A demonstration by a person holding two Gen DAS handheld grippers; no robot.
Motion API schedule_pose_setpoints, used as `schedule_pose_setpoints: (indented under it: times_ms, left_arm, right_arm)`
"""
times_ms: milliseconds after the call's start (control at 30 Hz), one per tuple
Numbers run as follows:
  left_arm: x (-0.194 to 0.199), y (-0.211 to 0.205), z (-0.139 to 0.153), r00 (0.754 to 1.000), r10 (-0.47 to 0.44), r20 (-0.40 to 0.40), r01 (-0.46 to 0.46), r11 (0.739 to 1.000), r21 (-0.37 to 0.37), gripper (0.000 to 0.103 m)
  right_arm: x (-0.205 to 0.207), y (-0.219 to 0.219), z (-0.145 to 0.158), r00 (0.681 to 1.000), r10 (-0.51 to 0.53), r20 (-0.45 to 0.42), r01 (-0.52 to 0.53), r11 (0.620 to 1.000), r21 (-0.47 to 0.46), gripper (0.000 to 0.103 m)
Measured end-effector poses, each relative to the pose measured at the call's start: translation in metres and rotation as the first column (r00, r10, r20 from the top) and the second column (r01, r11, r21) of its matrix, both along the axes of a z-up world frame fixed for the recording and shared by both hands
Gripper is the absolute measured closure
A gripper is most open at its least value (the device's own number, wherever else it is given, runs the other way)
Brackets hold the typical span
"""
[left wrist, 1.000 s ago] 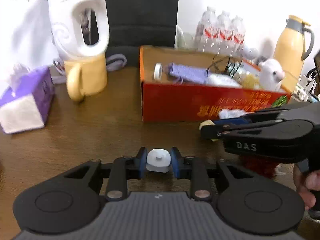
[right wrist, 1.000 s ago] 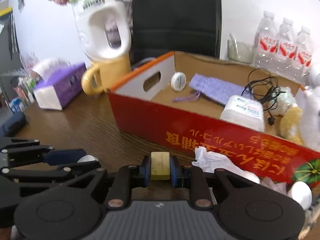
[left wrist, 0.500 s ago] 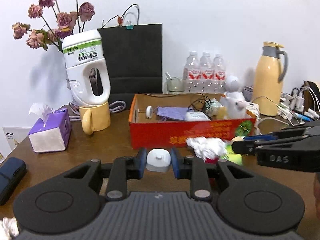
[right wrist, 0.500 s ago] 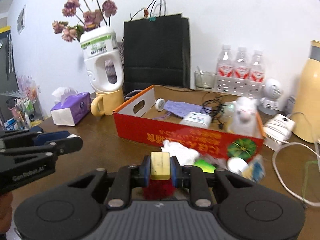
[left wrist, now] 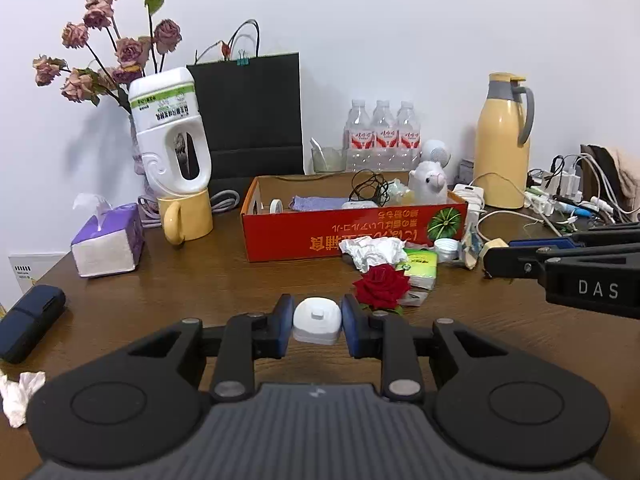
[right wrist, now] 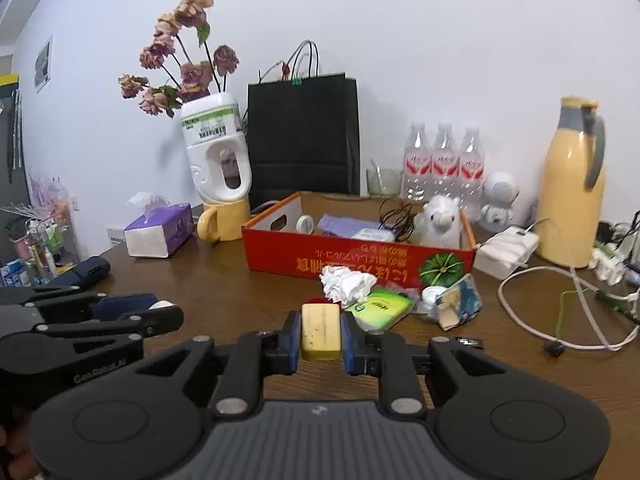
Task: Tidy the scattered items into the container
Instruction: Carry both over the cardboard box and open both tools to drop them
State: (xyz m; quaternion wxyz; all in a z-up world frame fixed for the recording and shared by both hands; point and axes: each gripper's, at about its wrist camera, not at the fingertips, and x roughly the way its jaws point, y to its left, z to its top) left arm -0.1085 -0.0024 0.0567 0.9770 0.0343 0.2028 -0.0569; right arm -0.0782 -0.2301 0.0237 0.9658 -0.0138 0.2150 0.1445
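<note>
My left gripper (left wrist: 316,322) is shut on a small white plastic cap-like piece (left wrist: 317,320), held above the wooden table, well back from the red cardboard box (left wrist: 352,236). My right gripper (right wrist: 321,332) is shut on a pale yellow block (right wrist: 321,332); it also shows at the right of the left wrist view, right gripper (left wrist: 490,258). The red box (right wrist: 360,258) holds a plush alpaca (right wrist: 440,222), a purple cloth (right wrist: 344,224), a tape roll and black cables. In front of it lie a crumpled tissue (left wrist: 372,250), a red rose (left wrist: 382,286), a green packet (right wrist: 380,308) and a white lid (left wrist: 447,246).
A purple tissue box (left wrist: 108,240), a yellow mug (left wrist: 186,220) bearing a white jug of dried roses, a black paper bag (left wrist: 248,120), water bottles (left wrist: 382,132), a yellow thermos (left wrist: 504,140), a white cable (right wrist: 560,312), a dark case (left wrist: 28,320) and a tissue scrap (left wrist: 18,396) surround the box.
Both grippers have pulled back and up from the red box, each still holding its item. The box now looks smaller and farther, and the scattered items before it have come into view.
</note>
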Motion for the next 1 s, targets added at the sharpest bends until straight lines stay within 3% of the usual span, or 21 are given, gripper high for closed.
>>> schedule_pose_setpoints:
  times_ms: [167,300,433,633,767,833,1000]
  left_arm:
    - [-0.016,0.002,0.007,0.999,0.014,0.047,-0.014,1.0,0.007,0.076]
    - [-0.01,0.004,0.011,0.998,0.024,0.052,-0.024,1.0,-0.005,0.076]
    - [0.017,0.003,0.022,0.996,0.03,0.089,-0.03,1.0,-0.005,0.076]
    - [0.084,0.002,0.049,0.995,0.012,0.098,-0.006,0.999,-0.054,0.076]
    - [0.147,0.004,0.056,1.0,0.009,0.013,-0.007,0.992,-0.127,0.076]
    - [0.183,-0.003,0.058,0.999,0.004,-0.037,-0.008,0.994,-0.112,0.076]
    - [0.268,-0.014,0.062,0.981,0.002,-0.196,-0.028,0.991,-0.132,0.076]
  right_arm:
    - [-0.026,-0.001,0.009,0.999,0.004,0.044,-0.004,1.0,0.005,0.084]
    - [-0.024,0.001,0.013,0.998,0.008,0.056,-0.009,1.0,0.01,0.084]
    - [-0.003,0.0,0.02,0.997,-0.003,0.073,0.002,1.0,0.009,0.084]
    - [0.061,-0.008,0.041,0.997,-0.025,0.069,0.022,0.999,0.042,0.084]
    - [0.118,-0.01,0.055,0.999,-0.021,0.049,0.019,0.999,0.05,0.084]
    - [0.15,-0.01,0.061,0.999,-0.025,0.026,0.024,0.999,0.038,0.084]
    - [0.245,-0.01,0.07,0.99,0.009,-0.143,-0.007,1.0,0.016,0.084]
